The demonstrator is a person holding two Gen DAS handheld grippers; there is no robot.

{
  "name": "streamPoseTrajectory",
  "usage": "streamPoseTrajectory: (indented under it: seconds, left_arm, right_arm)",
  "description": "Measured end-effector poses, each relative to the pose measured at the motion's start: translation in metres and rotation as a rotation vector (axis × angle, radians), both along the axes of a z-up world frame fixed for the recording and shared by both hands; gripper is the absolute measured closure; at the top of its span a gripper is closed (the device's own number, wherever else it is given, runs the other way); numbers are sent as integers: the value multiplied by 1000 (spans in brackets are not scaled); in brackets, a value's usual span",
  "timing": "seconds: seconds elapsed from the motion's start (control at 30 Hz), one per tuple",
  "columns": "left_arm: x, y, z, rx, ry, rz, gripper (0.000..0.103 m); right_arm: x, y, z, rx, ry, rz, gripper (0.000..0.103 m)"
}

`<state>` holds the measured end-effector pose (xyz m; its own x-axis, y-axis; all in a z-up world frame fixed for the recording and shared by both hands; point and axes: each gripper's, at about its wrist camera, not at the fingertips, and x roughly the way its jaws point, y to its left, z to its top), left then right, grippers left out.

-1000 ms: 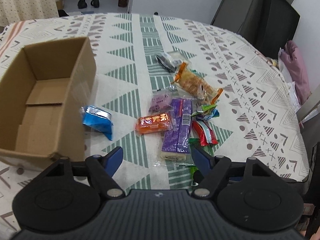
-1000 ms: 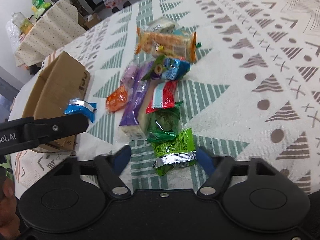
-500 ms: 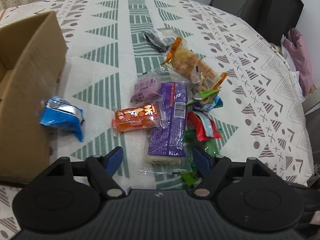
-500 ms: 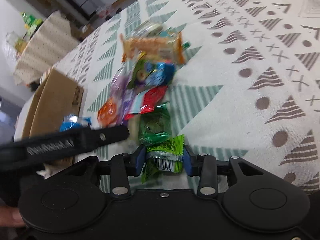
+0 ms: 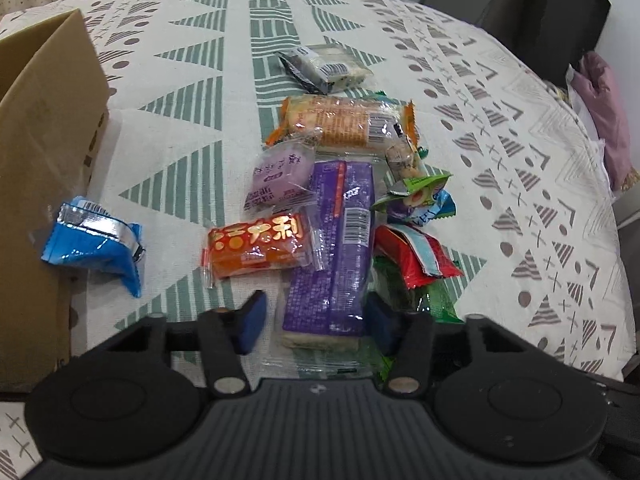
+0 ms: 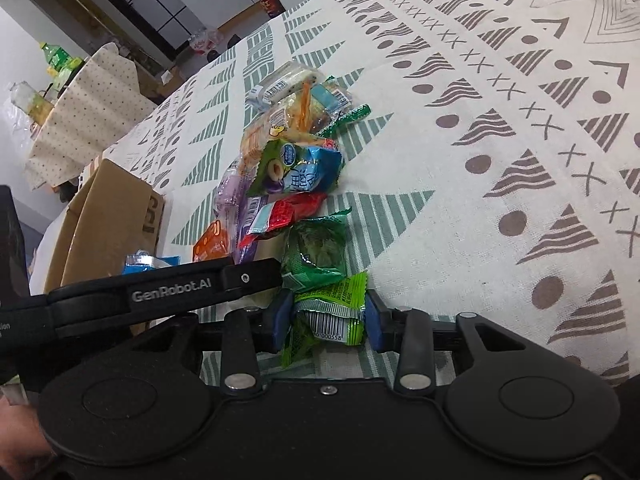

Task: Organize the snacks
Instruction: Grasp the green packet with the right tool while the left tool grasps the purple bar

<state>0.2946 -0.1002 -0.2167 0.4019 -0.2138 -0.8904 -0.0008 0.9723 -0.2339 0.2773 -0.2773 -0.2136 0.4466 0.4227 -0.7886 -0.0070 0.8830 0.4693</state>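
Since the earlier frame, my left gripper (image 5: 316, 316) has advanced over the snack pile and narrowed its jaws, which now straddle the near end of the purple wafer pack (image 5: 334, 248) without visibly pinching it. My right gripper (image 6: 326, 320) remains clamped on the light green packet (image 6: 334, 308), just above the patterned tablecloth (image 6: 500, 152). I note the cardboard box (image 5: 44, 128) at left, with the blue packet (image 5: 94, 246) against its side.

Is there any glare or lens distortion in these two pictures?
Left wrist view: glare on the blue foil packet and the purple wrapper; the tablecloth edge bows with fisheye curve. Right wrist view: tablecloth lines bend too; the green packet stays sharp.
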Motion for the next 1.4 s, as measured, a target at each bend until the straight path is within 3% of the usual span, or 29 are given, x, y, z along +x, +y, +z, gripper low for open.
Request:
streamPoseTrajectory:
  seconds: [0.33, 0.93, 1.4]
  left_arm:
    - [-9, 8, 13, -43, 10, -20, 69]
    - [-36, 50, 42, -238, -85, 30, 86]
    - [-45, 78, 64, -335, -147, 61, 89]
  right_arm:
    - [-15, -3, 16, 3, -61, -8, 66]
    - [-42, 13, 64, -98, -163, -42, 66]
    - [-45, 39, 91, -150, -203, -31, 66]
